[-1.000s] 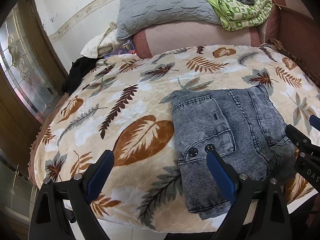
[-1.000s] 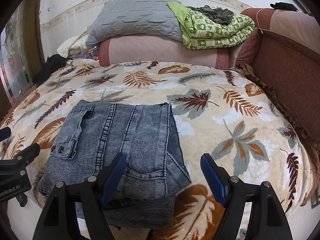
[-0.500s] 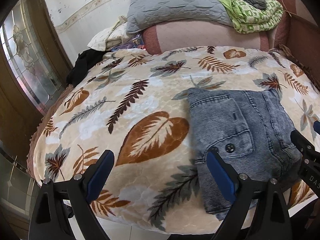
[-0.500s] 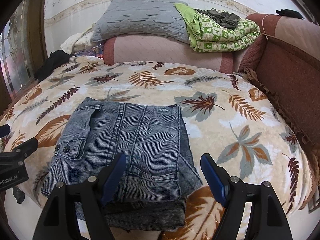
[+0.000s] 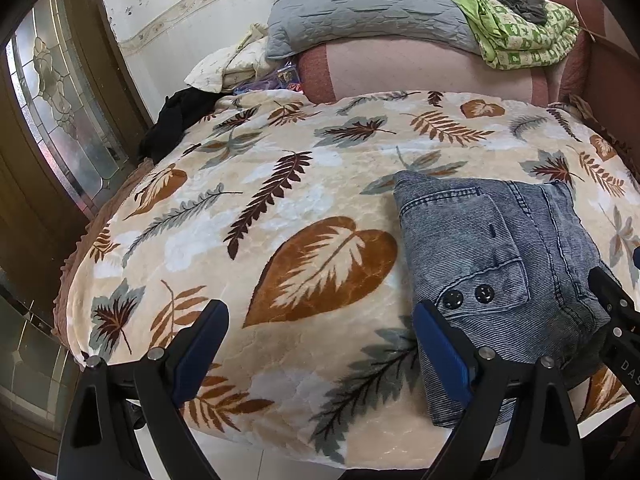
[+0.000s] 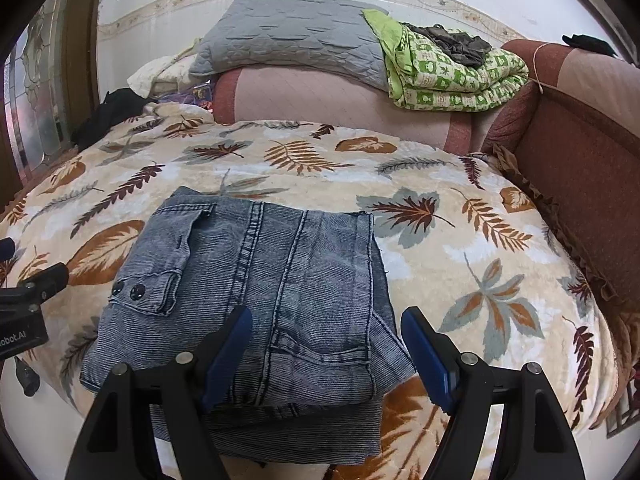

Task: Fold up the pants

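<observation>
1. A leaf-print blanket (image 5: 304,184) covers the bed and fills the ground ahead of both grippers; in the right wrist view it (image 6: 460,248) spreads out to the right of the fingers and beyond them
2. A brown-red sofa arm (image 6: 580,168) rises to the right of the right gripper, beside the blanket's edge
3. A grey quilted pillow (image 5: 360,4) lies far ahead of the left gripper on a pink-and-red cushion (image 5: 420,72), with a folded green patterned quilt (image 6: 452,76) just to its right
4. The folded grey denim pants (image 6: 256,292) lie on the blanket as a compact stack, directly ahead of the right gripper and slightly to its left; from the left gripper they (image 5: 500,256) sit ahead and to the right, with a two-snap pocket flap facing up
5. The right gripper (image 6: 326,354) is spread wide, empty, hovering at the near edge of the pants
6. The left gripper (image 5: 318,348) is also spread wide, empty, over bare blanket, with only its right finger at the pants' left edge
</observation>
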The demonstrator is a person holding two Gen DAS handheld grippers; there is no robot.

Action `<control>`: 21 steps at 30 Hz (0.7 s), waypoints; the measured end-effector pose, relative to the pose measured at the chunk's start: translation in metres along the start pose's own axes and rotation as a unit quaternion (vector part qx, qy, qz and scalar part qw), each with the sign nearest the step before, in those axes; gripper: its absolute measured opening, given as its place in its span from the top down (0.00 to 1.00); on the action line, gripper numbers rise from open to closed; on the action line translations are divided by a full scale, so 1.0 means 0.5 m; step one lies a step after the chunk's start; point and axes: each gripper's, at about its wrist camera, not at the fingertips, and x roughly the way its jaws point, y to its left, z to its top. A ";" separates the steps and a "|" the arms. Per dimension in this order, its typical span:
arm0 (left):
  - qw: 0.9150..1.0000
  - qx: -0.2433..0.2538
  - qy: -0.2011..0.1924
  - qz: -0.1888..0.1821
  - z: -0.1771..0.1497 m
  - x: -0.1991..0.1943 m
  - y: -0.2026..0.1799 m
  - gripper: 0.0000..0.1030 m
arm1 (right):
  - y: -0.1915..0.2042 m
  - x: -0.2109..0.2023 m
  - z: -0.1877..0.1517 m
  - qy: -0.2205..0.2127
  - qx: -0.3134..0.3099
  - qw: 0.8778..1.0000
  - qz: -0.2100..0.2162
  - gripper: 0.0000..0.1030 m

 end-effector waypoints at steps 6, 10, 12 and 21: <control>1.000 0.006 -0.003 0.003 0.000 -0.004 -0.006 0.09 | -0.008 -0.004 0.001 -0.003 0.007 1.000 0.004 0.23; 1.000 0.013 -0.005 0.006 0.002 -0.008 -0.016 0.09 | -0.013 -0.006 0.003 -0.003 0.011 1.000 0.009 0.23; 1.000 0.014 -0.005 0.007 0.003 -0.011 -0.018 0.09 | -0.015 -0.007 0.004 -0.005 0.013 1.000 0.011 0.23; 1.000 0.024 -0.009 0.015 0.006 -0.025 -0.034 0.09 | -0.027 -0.014 0.006 -0.009 0.025 0.999 0.021 0.23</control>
